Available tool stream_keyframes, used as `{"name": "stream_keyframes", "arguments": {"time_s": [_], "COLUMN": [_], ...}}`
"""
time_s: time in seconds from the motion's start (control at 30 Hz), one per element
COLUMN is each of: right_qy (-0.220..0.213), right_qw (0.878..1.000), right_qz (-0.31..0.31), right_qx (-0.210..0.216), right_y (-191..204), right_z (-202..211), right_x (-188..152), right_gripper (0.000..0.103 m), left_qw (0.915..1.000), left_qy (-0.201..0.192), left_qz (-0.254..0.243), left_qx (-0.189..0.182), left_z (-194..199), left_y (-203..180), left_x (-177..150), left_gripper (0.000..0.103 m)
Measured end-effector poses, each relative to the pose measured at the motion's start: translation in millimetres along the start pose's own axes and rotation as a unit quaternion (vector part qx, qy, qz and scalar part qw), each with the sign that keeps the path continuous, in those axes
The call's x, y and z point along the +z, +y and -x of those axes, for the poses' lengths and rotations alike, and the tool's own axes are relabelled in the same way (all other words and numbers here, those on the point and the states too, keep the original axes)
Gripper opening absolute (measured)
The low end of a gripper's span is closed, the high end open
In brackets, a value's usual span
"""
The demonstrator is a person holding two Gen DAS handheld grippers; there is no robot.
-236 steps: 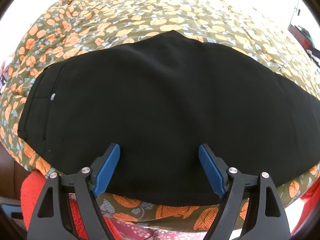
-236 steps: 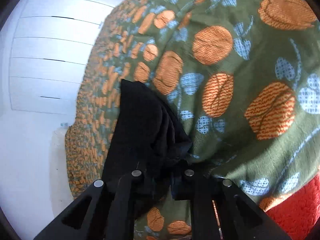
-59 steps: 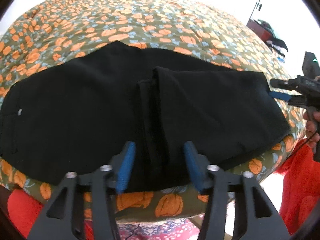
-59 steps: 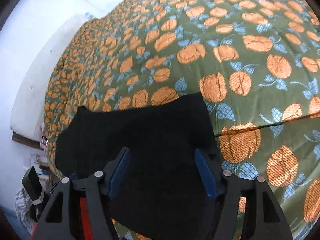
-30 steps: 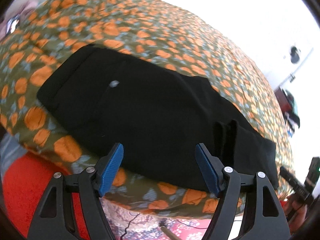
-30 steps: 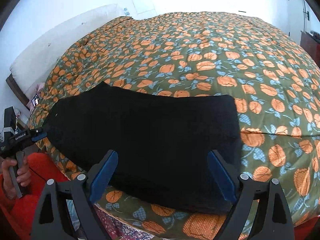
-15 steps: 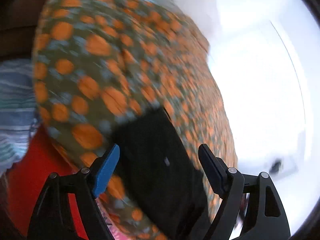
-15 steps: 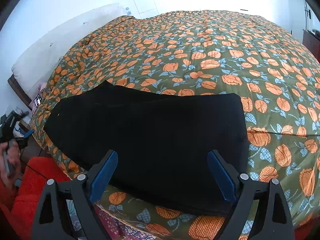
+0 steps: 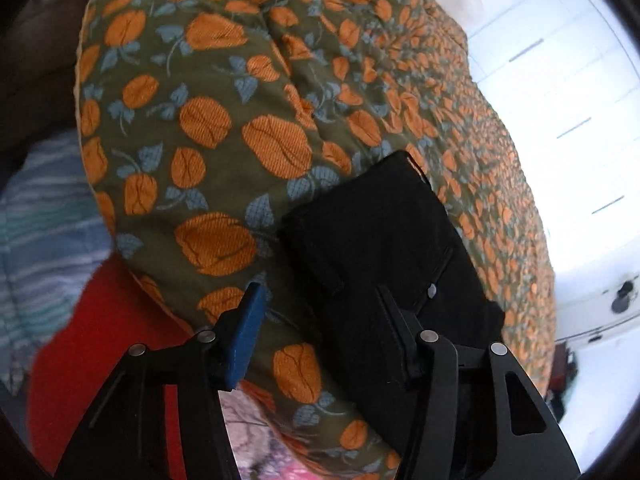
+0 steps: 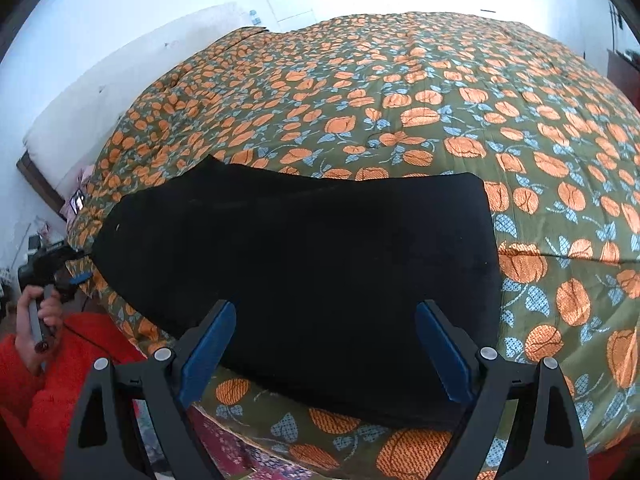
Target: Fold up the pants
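1. Left gripper (image 9: 320, 332) is at the waist end of the pants (image 9: 384, 248), jaws closing, the cloth edge between them; the blue left pad (image 9: 245, 336) is clear of the fabric (the other one is lost against the black, so contact there is hard to call).
2. Right gripper (image 10: 324, 348) hovers with jaws wide apart, nothing pinched, above the near edge of the pants (image 10: 304, 264).
3. Pants lie flat, folded once lengthwise, near the front edge of the bedspread (image 10: 420, 92).
4. At far left, a hand (image 10: 38, 312) in a red sleeve (image 10: 48, 392) grips the left tool's handle.
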State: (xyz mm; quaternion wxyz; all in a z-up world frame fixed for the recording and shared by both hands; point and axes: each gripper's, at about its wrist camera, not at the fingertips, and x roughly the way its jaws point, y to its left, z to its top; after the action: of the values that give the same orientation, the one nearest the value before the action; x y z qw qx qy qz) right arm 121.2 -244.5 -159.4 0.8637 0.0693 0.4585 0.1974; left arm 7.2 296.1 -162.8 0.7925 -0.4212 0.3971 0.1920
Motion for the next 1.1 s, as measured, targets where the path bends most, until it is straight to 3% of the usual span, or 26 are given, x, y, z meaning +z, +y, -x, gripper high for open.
{"name": "stream_keyframes", "arguments": {"time_s": [0.17,0.27,0.33,0.47,0.6,0.73,0.83,1.1], "right_qy": [0.007,0.007,0.009,0.011,0.008,0.012,0.008,0.014], "right_qw": [1.000,1.000,1.000,1.000,1.000,1.000,1.000,1.000], "right_qz": [-0.014,-0.010,-0.008,-0.001,-0.008,-0.028,-0.023,-0.009], "right_qx": [0.003,0.002,0.002,0.003,0.000,0.004,0.004,0.000], "right_y": [-4,-2,0,4,-1,-8,-7,-1], "right_z": [-5,-5,-7,-6,-4,-7,-6,-7], "right_x": [-1,-1,-1,-2,-3,-4,-3,-4], "right_gripper": [0.090,0.090,0.090,0.090,0.090,0.090,0.091,0.090], "left_qw": [0.9996,0.9961,0.9929,0.9954,0.9967,0.9987,0.9985,0.9971], "left_qy": [0.007,-0.010,0.002,0.032,0.030,0.008,0.019,0.047], "left_qz": [-0.019,-0.068,-0.089,-0.050,-0.043,-0.008,0.013,0.003], "left_qx": [-0.019,-0.055,-0.079,-0.075,-0.062,-0.049,-0.050,-0.060], "left_z": [-13,-17,-23,-37,-32,-17,-23,-61], "left_y": [-5,-28,-38,-22,-10,9,20,8], "left_x": [0,7,15,26,23,21,24,24], "left_gripper": [0.036,0.036,0.036,0.036,0.037,0.049,0.049,0.052]}}
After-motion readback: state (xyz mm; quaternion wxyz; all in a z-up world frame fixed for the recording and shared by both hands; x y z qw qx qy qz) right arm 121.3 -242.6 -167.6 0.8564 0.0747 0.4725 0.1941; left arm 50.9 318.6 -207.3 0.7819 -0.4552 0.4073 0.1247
